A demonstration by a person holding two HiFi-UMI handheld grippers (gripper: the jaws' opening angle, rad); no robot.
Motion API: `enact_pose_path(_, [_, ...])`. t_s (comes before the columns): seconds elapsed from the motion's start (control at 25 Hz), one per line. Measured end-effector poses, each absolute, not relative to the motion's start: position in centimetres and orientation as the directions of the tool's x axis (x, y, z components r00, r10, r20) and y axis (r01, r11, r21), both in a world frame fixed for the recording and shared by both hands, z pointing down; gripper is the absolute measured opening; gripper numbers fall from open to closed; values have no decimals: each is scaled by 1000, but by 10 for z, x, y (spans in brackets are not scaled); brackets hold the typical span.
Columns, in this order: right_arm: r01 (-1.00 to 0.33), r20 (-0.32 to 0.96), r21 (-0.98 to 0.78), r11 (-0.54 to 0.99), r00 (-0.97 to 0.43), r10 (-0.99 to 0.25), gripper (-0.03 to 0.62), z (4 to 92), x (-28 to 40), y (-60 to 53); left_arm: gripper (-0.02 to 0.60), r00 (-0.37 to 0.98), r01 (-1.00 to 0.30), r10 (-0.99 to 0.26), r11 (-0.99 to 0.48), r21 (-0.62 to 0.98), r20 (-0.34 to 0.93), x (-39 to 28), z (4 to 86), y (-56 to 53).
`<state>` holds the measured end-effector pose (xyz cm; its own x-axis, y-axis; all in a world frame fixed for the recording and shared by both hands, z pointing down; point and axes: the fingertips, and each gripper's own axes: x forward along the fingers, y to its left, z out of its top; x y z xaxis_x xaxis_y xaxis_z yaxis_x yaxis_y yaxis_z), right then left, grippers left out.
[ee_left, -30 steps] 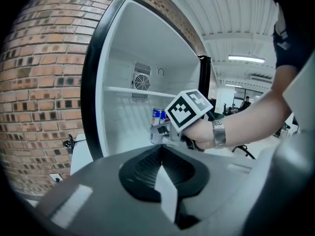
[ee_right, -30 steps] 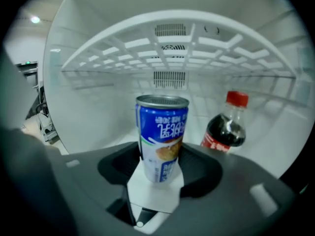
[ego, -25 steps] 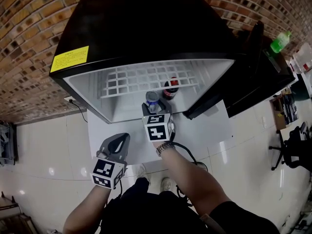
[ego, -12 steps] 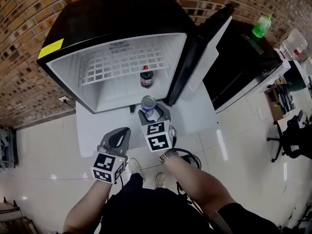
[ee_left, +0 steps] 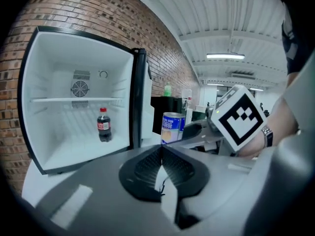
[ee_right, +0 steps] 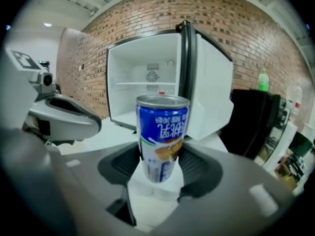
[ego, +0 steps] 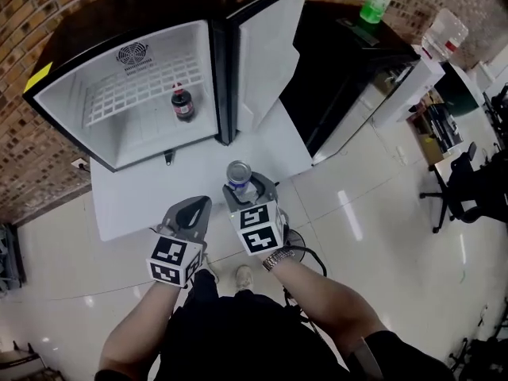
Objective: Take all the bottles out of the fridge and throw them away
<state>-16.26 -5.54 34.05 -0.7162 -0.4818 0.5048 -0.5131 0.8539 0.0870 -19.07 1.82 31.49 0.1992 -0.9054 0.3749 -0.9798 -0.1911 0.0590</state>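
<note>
My right gripper [ego: 242, 189] is shut on an upright blue drink can [ego: 239, 173], held in the air in front of the open black fridge [ego: 127, 62]. The right gripper view shows the can [ee_right: 162, 132] pinched between the two pads. A small cola bottle [ego: 182, 103] with a red cap stands alone on the fridge's white floor, and it also shows in the left gripper view [ee_left: 103, 125]. My left gripper [ego: 195, 210] hangs just left of the right one, its jaws shut [ee_left: 161, 154] with nothing in them.
The fridge door [ego: 266, 46] stands wide open to the right of the cabinet. A white platform [ego: 135, 201] lies under the fridge. A black counter carries a green bottle [ego: 375, 2] and a clear container [ego: 443, 32]. An office chair [ego: 468, 193] stands at the right.
Both grippers have drawn back from the fridge, and the can has come out with the right one. The view has swung right. The cola bottle stays in place.
</note>
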Motion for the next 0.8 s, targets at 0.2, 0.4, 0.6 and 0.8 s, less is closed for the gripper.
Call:
enact_pose_path(0.2, [-565, 531, 57, 823, -681, -505, 244, 354, -96, -50, 3, 269, -962, -873, -267, 64, 407, -135, 326, 9])
enact_pose_path(0.4, [-619, 570, 49, 784, -628, -531, 244, 385, -37, -52, 3, 337, -937, -833, -340, 74, 439, -87, 355, -5])
enact_pose_path(0.6, [-682, 615, 18, 731, -569, -546, 244, 416, 11, -44, 3, 415, -899, -767, -427, 94, 489, -44, 379, -7])
enact_pose_path(0.8, [-731, 665, -10, 682, -514, -542, 244, 456, 40, -34, 3, 478, -860, -697, -495, 124, 534, -16, 413, -8])
